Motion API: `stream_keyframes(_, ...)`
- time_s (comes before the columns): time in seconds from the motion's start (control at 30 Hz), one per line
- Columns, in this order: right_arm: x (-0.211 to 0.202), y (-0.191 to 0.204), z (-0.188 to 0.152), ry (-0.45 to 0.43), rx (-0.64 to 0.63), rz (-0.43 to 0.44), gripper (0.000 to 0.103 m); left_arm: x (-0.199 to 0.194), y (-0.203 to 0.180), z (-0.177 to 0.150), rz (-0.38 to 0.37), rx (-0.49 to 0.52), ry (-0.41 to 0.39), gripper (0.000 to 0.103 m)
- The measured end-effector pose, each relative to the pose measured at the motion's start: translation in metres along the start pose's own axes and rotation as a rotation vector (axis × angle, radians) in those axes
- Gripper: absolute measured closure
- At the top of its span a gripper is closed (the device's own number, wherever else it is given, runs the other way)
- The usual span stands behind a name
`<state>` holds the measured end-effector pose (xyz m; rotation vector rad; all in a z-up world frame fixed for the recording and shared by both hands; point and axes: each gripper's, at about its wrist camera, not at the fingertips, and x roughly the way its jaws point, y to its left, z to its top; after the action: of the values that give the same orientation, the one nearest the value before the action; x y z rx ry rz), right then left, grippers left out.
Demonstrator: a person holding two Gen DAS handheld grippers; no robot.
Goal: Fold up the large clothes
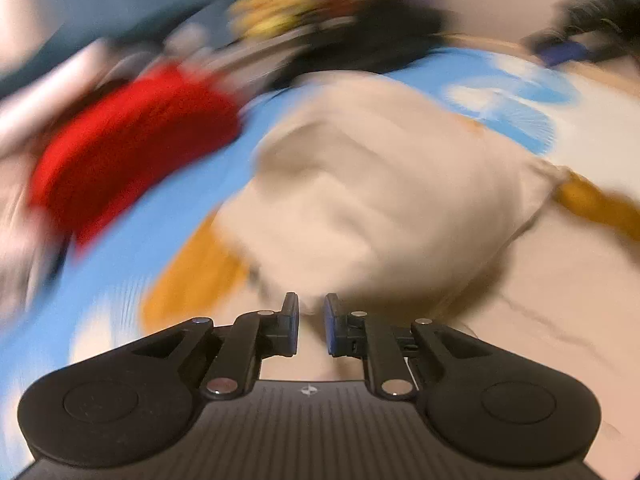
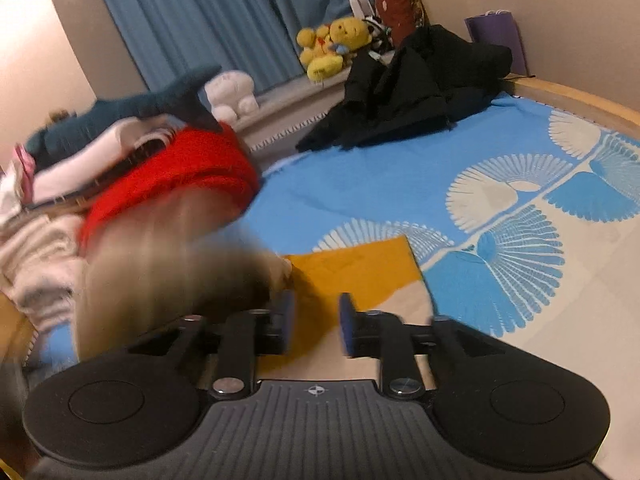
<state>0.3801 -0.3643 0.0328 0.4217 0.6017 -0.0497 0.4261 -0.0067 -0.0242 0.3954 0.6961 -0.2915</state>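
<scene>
At the far left of the right wrist view a stack of clothes [image 2: 48, 184] crowds the bed's edge, a red knit [image 2: 172, 176] on top and a plush shark [image 2: 120, 112] above it. A blurred beige garment [image 2: 168, 276] sweeps low beside the right gripper [image 2: 316, 316], whose jaws stand apart with nothing between them, over an orange cloth [image 2: 360, 268]. To the right the blue patterned bedspread [image 2: 360, 168] lies open and flat up to the wooden bed rim [image 2: 576, 96]; a black garment [image 2: 404, 92] heaps at the far edge. In the left wrist view, heavily smeared, the left gripper [image 1: 312, 320] has a narrow gap between its jaws, empty, just short of the beige garment [image 1: 380, 188].
</scene>
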Motion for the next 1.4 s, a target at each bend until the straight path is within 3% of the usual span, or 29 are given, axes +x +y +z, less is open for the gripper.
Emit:
stream_keyframes(0.1,0.001,-0.002,-0.001,0.003,0.040,0.033,0.064,-0.020,0.035,-0.024,-0.038,-0.489,-0.032,0.081)
stream_keyframes(0.17,0.007,-0.004,-0.004,0.041,0.085,0.064,0.064,-0.015,0.045,-0.033,-0.051,-0.667,-0.047,0.081)
stream_keyframes(0.3,0.025,-0.002,-0.018,0.133,0.128,0.092,0.063,0.022,0.052,-0.037,-0.102,-0.800,0.015,0.080)
stream_keyframes(0.4,0.041,0.006,-0.033,0.209,0.150,0.111,0.062,0.045,0.055,-0.049,-0.167,-0.919,0.064,0.062)
stream_keyframes(0.6,0.067,0.023,-0.057,0.307,0.177,0.093,0.062,0.077,0.074,-0.077,-0.230,-1.132,0.144,0.061)
stream_keyframes(0.83,0.094,0.034,-0.084,0.411,0.221,0.076,0.062,0.099,0.081,-0.076,-0.270,-1.186,0.155,0.062)
stream_keyframes(0.87,0.098,0.034,-0.088,0.425,0.228,0.068,0.062,0.098,0.078,-0.074,-0.268,-1.185,0.157,0.065)
stream_keyframes(0.97,0.107,0.033,-0.094,0.451,0.245,0.056,0.062,0.101,0.076,-0.072,-0.261,-1.156,0.163,0.099)
stream_keyframes(1.1,0.114,0.030,-0.098,0.473,0.244,0.047,0.064,0.098,0.068,-0.057,-0.267,-1.092,0.135,0.102)
stream_keyframes(1.17,0.116,0.030,-0.096,0.471,0.251,0.060,0.075,0.088,0.068,-0.049,-0.303,-1.081,0.072,0.102)
stream_keyframes(1.2,0.115,0.030,-0.095,0.462,0.253,0.069,0.094,0.081,0.070,-0.045,-0.334,-1.079,0.018,0.102)
stream_keyframes(1.23,0.113,0.030,-0.092,0.435,0.262,0.084,0.101,0.075,0.071,-0.041,-0.348,-1.069,-0.027,0.102)
stream_keyframes(1.3,0.097,0.028,-0.083,0.311,0.319,0.144,0.101,0.065,0.072,-0.036,-0.306,-1.036,-0.077,0.101)
stream_keyframes(1.33,0.087,0.028,-0.077,0.234,0.336,0.191,0.101,0.066,0.072,-0.036,-0.261,-1.021,-0.053,0.101)
stream_keyframes(1.4,0.068,0.033,-0.065,0.100,0.315,0.249,0.101,0.080,0.067,-0.043,-0.166,-0.997,0.094,0.101)
